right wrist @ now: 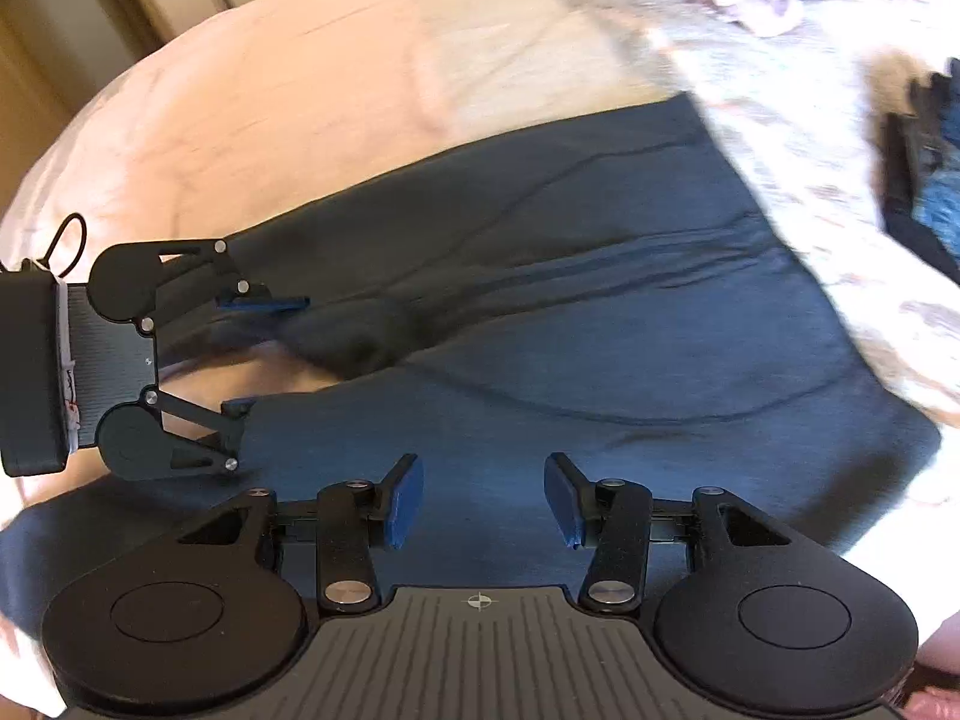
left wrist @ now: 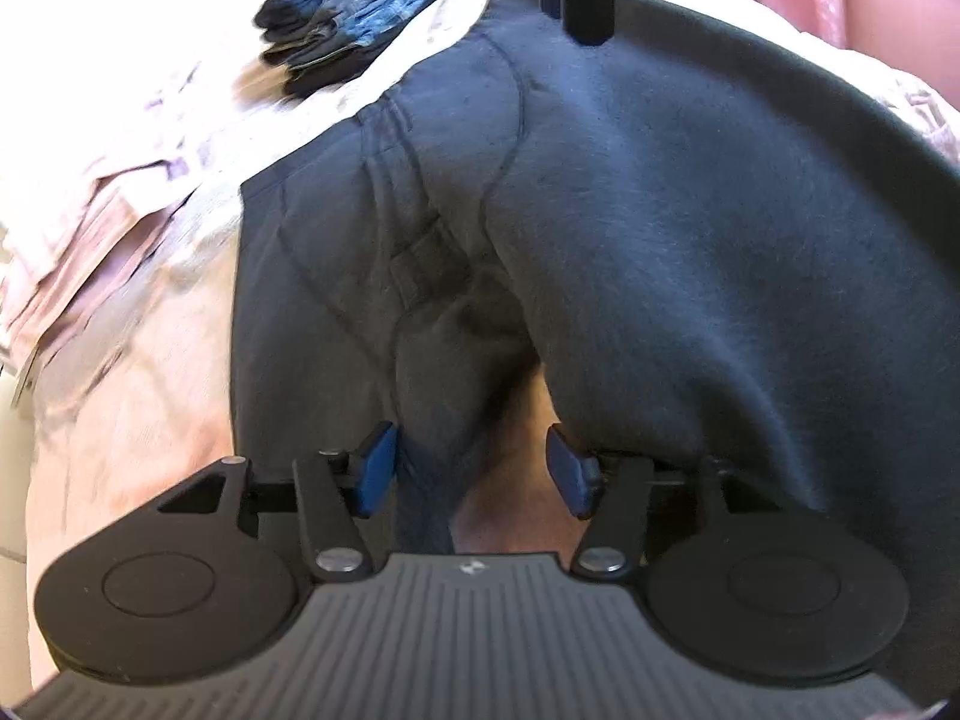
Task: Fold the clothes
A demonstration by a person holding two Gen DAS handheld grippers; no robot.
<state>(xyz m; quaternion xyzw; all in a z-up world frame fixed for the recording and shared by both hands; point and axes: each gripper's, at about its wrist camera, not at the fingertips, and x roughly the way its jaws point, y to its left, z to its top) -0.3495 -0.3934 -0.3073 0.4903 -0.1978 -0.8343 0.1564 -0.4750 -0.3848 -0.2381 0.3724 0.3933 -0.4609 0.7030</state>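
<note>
- Left tongs (left wrist: 471, 468) nearest the lens, spread wide, pinching nothing; blue pads sit either side of a bunched fold at the crotch of the dark sweatpants (left wrist: 660, 228).
- Sweatpants lie mostly flat on the bed (right wrist: 270, 90), pink sheet under, legs running away from the waist end.
- Right tongs (right wrist: 483, 501) also spread, hovering over the near leg, apart from the cloth.
- Folded denim stack (left wrist: 360, 6) sits beyond, on the bedding.
- Step, prob.: lining up grips for a fold. Next needs both tongs closing on cloth edges, w/ even pull so layers don't slip.
</note>
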